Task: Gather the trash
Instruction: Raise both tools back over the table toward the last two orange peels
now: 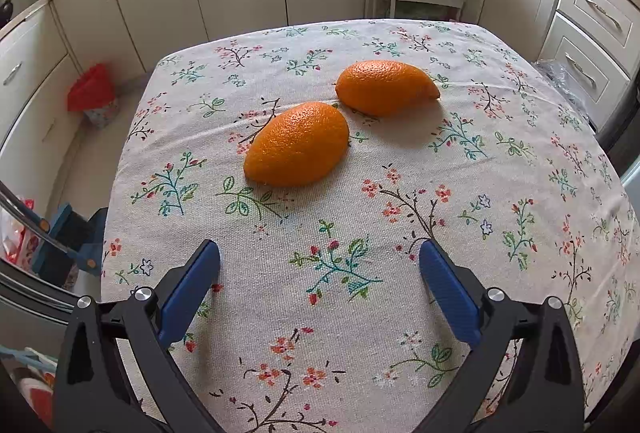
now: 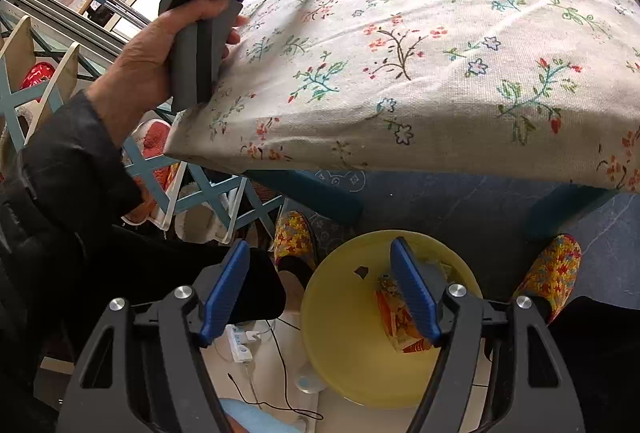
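Left wrist view: left gripper (image 1: 319, 257) spread wide, empty, above floral tablecloth (image 1: 400, 313); near orange peel (image 1: 297, 145) mid-tabletop, far orange peel (image 1: 385, 87) just beyond. Right wrist view: right gripper (image 2: 320, 261) wide, empty, over yellow bin (image 2: 340, 333) on floor below tabletop's near edge.

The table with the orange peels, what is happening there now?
A person is clearing trash with two handheld grippers. The left gripper is open, aimed at two orange peels lying on the floral tablecloth. The right gripper hangs open and empty above a yellow bin on the floor, which already holds some scraps.
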{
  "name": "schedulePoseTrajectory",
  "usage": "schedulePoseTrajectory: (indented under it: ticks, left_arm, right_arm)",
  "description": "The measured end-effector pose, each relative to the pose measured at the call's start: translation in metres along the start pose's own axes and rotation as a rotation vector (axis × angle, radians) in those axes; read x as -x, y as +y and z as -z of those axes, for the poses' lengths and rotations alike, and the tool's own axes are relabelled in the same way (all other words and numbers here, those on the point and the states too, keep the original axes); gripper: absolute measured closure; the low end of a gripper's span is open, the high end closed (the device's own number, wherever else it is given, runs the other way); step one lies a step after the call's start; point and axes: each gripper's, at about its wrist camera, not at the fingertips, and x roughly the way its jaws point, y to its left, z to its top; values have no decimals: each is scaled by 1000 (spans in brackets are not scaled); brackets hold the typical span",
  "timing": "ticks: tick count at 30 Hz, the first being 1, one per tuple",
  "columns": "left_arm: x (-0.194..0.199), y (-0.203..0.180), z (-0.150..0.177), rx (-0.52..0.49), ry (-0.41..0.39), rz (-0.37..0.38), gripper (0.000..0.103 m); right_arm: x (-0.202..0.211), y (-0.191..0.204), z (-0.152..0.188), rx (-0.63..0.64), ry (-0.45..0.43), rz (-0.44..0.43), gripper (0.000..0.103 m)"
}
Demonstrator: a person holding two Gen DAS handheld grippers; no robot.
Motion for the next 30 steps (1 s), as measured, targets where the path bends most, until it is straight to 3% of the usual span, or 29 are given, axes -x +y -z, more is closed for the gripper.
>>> schedulePoseTrajectory:
  ticks: [18,30]
  left_arm:
    - [0,0,-1,1,1,0,8]
    - [0,0,-1,1,1,-1,8]
  right_arm:
    - [-18,-1,19,-8,73,36,30]
    - [-11,-15,19,-58,46,75,30]
